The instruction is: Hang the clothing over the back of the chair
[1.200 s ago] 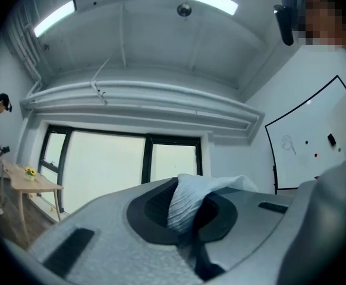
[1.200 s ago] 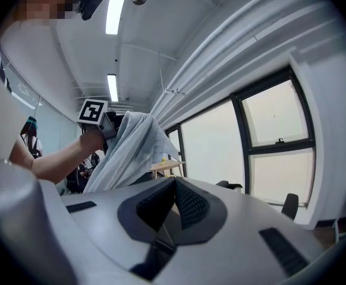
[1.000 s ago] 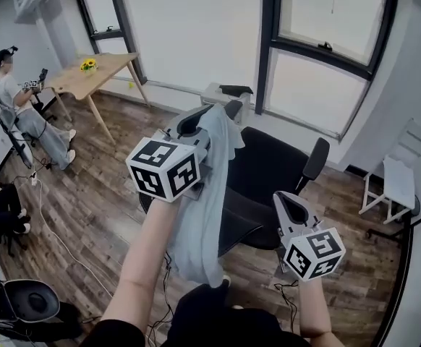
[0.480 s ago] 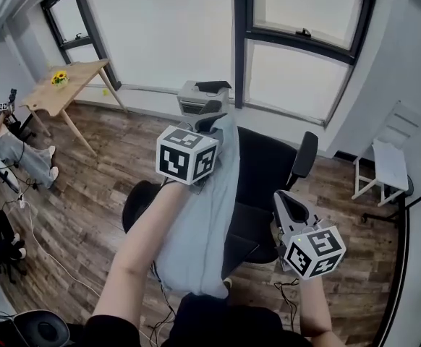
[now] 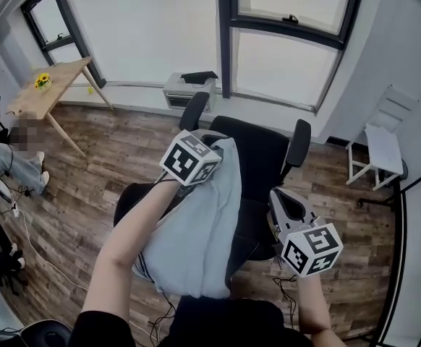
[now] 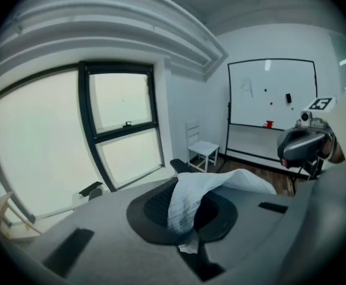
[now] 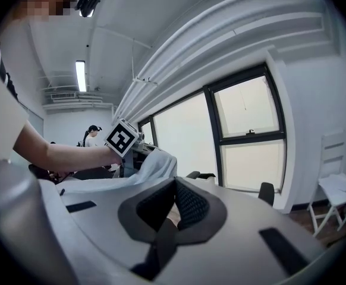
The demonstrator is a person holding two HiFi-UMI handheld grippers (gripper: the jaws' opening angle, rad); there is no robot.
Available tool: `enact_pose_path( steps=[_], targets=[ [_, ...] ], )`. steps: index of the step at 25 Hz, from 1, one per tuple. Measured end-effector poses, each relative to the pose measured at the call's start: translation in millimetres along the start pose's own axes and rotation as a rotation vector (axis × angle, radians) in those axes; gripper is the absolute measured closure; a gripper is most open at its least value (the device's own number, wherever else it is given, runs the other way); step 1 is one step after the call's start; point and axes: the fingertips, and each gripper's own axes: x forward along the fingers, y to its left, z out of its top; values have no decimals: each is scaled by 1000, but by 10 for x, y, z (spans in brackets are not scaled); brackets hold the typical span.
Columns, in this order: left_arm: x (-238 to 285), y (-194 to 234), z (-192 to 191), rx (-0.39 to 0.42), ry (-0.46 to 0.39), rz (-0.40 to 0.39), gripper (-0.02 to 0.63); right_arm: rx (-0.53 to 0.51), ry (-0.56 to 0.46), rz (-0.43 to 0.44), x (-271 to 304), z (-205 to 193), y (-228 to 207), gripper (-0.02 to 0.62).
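Between jaws of left gripper (image 6: 188, 218): clothing (image 6: 191, 195) pinched, hanging against chair (image 5: 265, 157).

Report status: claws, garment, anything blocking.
Left claw shut on pale blue-grey cloth garment. Right claw shut, empty. Garment hangs at black office chair. No obstruction seen.

Plank floor (image 5: 109, 154) bears a black office chair (image 5: 265, 157); a white chair (image 5: 380, 147); a wooden table (image 5: 51, 85).

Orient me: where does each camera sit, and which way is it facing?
Head view: on the head, steeply down at office chair and clothing; both forearms show.
Left gripper view: on left gripper, along jaws clamping clothing, toward windows.
Right gripper view: on right gripper, toward windows; left forearm shows.
Shared: both gripper views show the clothing.
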Motion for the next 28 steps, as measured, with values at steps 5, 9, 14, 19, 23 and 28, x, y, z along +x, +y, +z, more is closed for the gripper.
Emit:
enact_pose_path(
  steps=[5,9,14,19,23,28],
  targets=[
    [204,-323,-442,282,201,-152,598,7,12,-42,-72,-72,-30,595],
    [290,-509,-860,518,372,-256,598,5,11,-73,-124,-109,-2,595],
    [324,-730,-1253,641,471,-429,598,11,9,-117,-243,-213,-37,595],
    [298,-798,-1453,683,508,-500,598,29,19,-144,-287,-315,-51,595],
    [254,-772,-1493,685,528,-513,578,31,17,-145,-294,-318,-7,595],
    [100,-765,-1479,661,550,-544,374,21,16,-135,-290,-332,39,595]
  ],
)
